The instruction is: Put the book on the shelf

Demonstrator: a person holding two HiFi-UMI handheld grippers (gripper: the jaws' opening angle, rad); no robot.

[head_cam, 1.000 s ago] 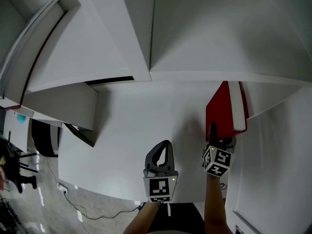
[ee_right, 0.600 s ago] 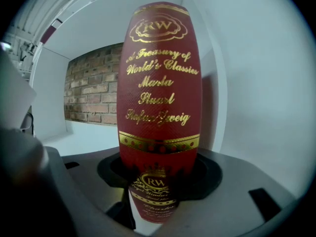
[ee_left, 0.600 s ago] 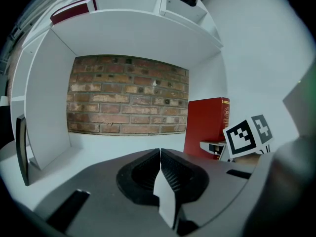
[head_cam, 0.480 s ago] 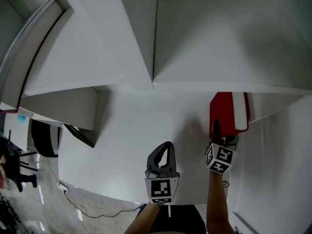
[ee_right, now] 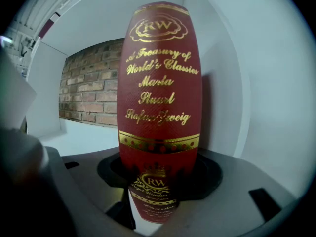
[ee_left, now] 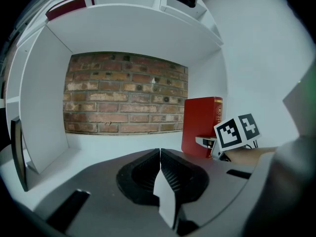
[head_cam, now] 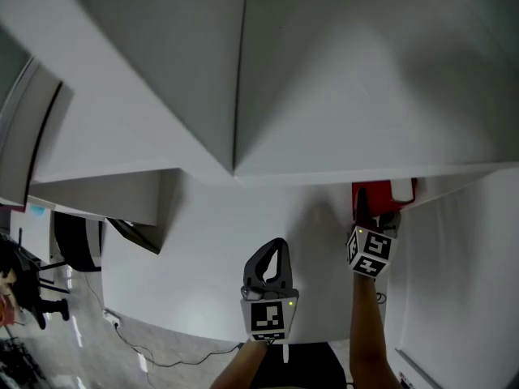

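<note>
A red book (ee_right: pixel 159 83) with gold lettering stands upright, spine toward the right gripper view's camera. My right gripper (ee_right: pixel 158 174) is shut on the lower spine. In the head view only the book's near end (head_cam: pixel 381 193) shows under the white shelf's top board (head_cam: pixel 324 96), with the right gripper (head_cam: pixel 369 213) just behind it. The left gripper view shows the book (ee_left: pixel 201 125) upright on the compartment floor (ee_left: pixel 98 144), close to the right side wall. My left gripper (head_cam: pixel 278 245) is shut and empty, hovering in front of the compartment, left of the book.
The compartment has a brick back wall (ee_left: pixel 123 95) and white side walls. A thin dark panel (ee_left: pixel 16 152) leans at its left. A maroon book (ee_left: pixel 69 6) lies on a higher shelf. Cables and a dark stand (head_cam: pixel 24 290) are on the floor at lower left.
The right gripper has carried the book farther in under the shelf's top board, so less of the book shows from above. The left gripper has stayed in place.
</note>
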